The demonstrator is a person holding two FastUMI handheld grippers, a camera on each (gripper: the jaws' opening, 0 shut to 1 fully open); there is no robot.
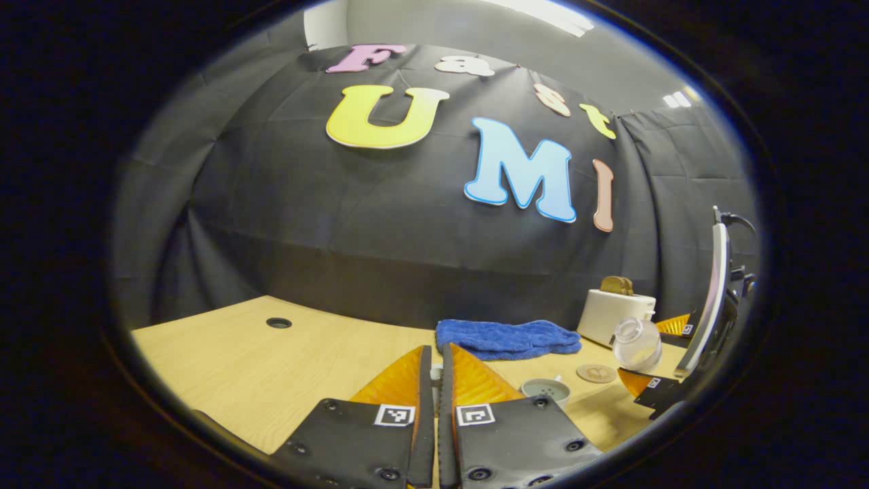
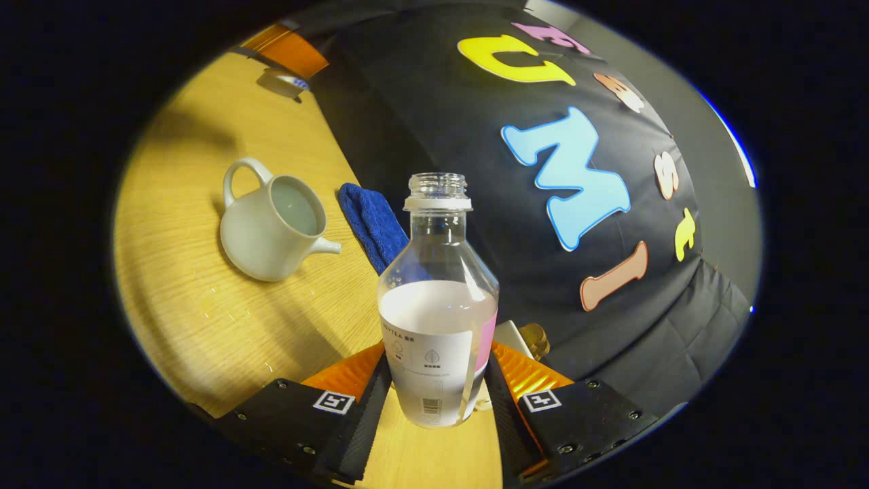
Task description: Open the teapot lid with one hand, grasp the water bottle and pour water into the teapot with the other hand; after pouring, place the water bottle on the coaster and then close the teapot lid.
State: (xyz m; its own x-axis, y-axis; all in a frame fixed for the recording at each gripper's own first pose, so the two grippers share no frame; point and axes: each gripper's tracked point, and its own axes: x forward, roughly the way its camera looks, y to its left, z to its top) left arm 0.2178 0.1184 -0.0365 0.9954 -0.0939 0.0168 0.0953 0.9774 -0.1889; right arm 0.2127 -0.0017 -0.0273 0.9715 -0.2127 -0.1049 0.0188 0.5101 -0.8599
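My right gripper [image 2: 438, 353] is shut on a clear, capless water bottle [image 2: 438, 305], about half full. The left gripper view has that bottle [image 1: 638, 343] tilted in the air at the right, above the table between the right gripper's fingers [image 1: 672, 324]. The white teapot [image 2: 271, 227] stands open on the table with water inside, spout towards the blue towel. Its open top [image 1: 545, 389] lies just right of my left gripper [image 1: 436, 350], which is shut on the small white teapot lid [image 1: 435, 372]. That lid [image 2: 284, 81] hangs under the left gripper [image 2: 288, 58], far from the pot. A round coaster [image 1: 596, 373] lies bare beside the teapot.
A folded blue towel [image 1: 506, 338] lies at the back of the wooden table [image 1: 237, 367]. A white toaster [image 1: 614, 316] with bread in it stands at the back right. A cable hole [image 1: 278, 322] sits far left. Small water drops [image 2: 224, 312] lie near the teapot.
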